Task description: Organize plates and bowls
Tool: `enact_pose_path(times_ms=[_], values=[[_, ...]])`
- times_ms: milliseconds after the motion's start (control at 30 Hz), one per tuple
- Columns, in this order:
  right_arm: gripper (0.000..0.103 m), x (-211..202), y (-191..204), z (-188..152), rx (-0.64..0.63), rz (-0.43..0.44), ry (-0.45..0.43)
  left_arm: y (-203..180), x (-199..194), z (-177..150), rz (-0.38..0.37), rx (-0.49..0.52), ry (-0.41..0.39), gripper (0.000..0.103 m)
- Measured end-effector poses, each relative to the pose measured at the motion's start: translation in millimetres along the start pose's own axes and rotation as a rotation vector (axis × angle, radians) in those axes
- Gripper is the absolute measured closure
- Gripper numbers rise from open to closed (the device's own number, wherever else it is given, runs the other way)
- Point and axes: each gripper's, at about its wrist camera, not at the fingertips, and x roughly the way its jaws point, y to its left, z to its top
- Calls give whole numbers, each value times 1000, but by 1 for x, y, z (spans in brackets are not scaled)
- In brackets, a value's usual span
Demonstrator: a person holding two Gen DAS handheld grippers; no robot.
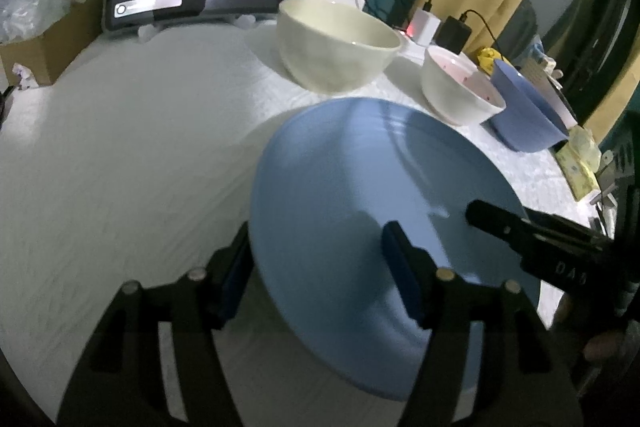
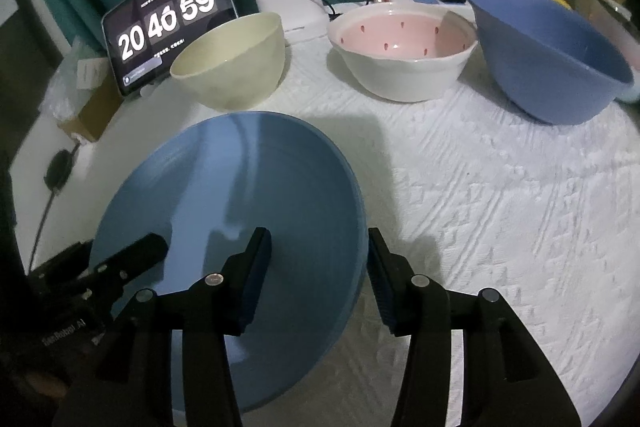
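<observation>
plate: round flat blue ceramic plate point(image 2: 240, 227) lies on the white textured counter point(image 2: 500, 227), near edge of the setup, in front of the bowls.
left fingers: left gripper point(image 1: 316, 267) straddles the plate's left rim, one finger outside, one over the plate face; half open, pads don't look pressed, so not gripping as far as I can see.
right fingers: right gripper point(image 2: 318, 283) straddles the right rim the same way; gap visible at the rim, nothing clamped.
bowls: cream glazed bowl point(image 2: 236, 61), white bowl with pink speckled inside point(image 2: 404, 55), deep blue bowl point(image 2: 548, 59) stand in a row behind the plate, each apart from the next, none nested.
progress: early, I'd judge. Bowls unstacked; plate looks like the only piece being handled.
left to do: probably nest the bowls, settle the plate's spot.
edges: tablet clock point(image 2: 168, 23), chargers and cables crowd the back edge behind the bowls.
room: open cloth right of the plate and left of it; tight only toward the bowls.
</observation>
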Motion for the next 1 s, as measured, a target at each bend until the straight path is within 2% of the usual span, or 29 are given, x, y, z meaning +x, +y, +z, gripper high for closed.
enact_pose_path(times_ms=[133,233,500,833,1000], values=[[52,-7,0,-2,-34,-37,-18,-5,-3,0,34,31,-3,38],[46,-12,-3,-4,-38,-45,-27,-5,-9,0,48,37,-20,38],[39,-30,-6,-8,-51,-61,-63,-15,-40,5,109,61,-126,38],[36,-57,-19,-16,-53,-72,-119,-43,-61,6,76,100,-173,37],[35,-71,-33,-19,-28,-75,-156,-61,-69,8,37,112,-186,28]])
